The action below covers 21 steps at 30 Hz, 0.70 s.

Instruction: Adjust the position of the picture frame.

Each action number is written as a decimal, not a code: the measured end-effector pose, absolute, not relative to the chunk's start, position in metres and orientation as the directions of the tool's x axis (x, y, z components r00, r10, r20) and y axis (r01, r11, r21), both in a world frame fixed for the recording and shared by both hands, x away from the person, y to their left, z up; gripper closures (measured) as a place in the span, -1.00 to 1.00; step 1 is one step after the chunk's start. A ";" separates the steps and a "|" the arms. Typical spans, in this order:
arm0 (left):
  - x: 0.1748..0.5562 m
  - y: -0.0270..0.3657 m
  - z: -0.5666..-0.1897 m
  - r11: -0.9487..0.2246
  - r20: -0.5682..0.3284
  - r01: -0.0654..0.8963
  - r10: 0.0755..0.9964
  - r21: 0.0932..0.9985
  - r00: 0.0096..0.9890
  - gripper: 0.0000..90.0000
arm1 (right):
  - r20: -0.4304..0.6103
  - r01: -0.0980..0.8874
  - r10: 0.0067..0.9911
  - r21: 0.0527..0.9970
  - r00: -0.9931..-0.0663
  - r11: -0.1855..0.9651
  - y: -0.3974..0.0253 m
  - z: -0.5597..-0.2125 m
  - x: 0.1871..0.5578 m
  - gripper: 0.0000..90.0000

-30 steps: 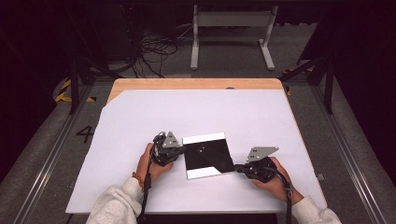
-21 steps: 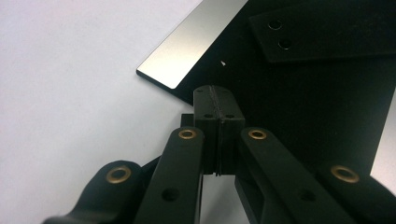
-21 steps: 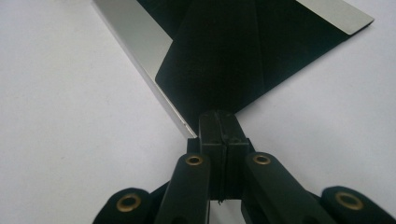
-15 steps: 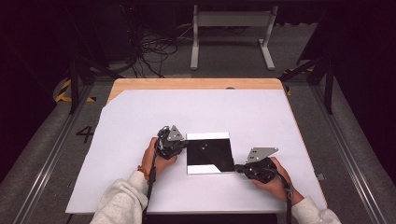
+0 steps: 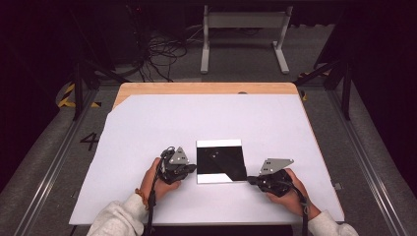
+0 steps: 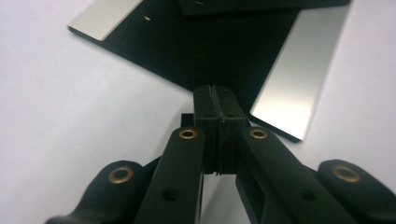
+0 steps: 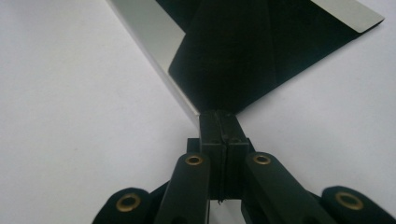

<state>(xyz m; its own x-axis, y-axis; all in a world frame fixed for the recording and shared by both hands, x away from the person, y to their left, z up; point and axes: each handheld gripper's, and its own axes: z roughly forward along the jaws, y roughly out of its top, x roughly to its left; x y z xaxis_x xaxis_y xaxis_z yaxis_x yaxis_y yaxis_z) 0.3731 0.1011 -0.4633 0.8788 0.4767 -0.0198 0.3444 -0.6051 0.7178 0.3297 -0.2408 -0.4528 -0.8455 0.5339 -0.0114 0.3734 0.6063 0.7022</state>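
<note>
One dark, glossy square sheet lies flat on the white table cover, toward the near edge and about midway across; it is the only loose thing there. It mirrors the room, with pale bands along its far edge and its near left corner. Nothing stands in the way around it: bare white cover lies on every side.

The left gripper sits against the sheet's left edge. In the left gripper view, its jaws are pressed together, tips at the sheet's rim; whether they pinch the edge itself I cannot quite tell. The right gripper meets the sheet's near right corner, and in the right gripper view its jaws are closed on that corner.

Beyond the sheet, a strip of bare wood shows past the cover. Farther back on the grey floor are one tangle of black cables and one pale metal stand. Two metal rails flank the table, and a painted "4" marks the floor left of the sheet.
</note>
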 end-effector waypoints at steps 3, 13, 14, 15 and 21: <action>0.371 0.097 -0.465 -0.603 -0.014 0.337 0.475 0.723 0.880 0.99 | -0.031 0.358 0.530 0.705 -0.847 0.613 -0.238 -0.454 0.323 1.00; 0.380 0.086 -0.466 -0.603 0.015 0.316 0.478 0.732 0.878 1.00 | -0.017 0.362 0.530 0.711 -0.848 0.603 -0.237 -0.455 0.325 1.00; 0.380 0.086 -0.466 -0.603 0.015 0.316 0.478 0.732 0.878 1.00 | -0.017 0.362 0.530 0.711 -0.848 0.603 -0.237 -0.455 0.325 1.00; 0.381 0.084 -0.465 -0.605 0.016 0.313 0.475 0.732 0.880 1.00 | -0.018 0.361 0.529 0.710 -0.849 0.604 -0.237 -0.455 0.325 1.00; 0.384 0.082 -0.466 -0.601 0.013 0.312 0.473 0.736 0.881 0.98 | -0.025 0.357 0.528 0.710 -0.849 0.607 -0.237 -0.454 0.325 1.00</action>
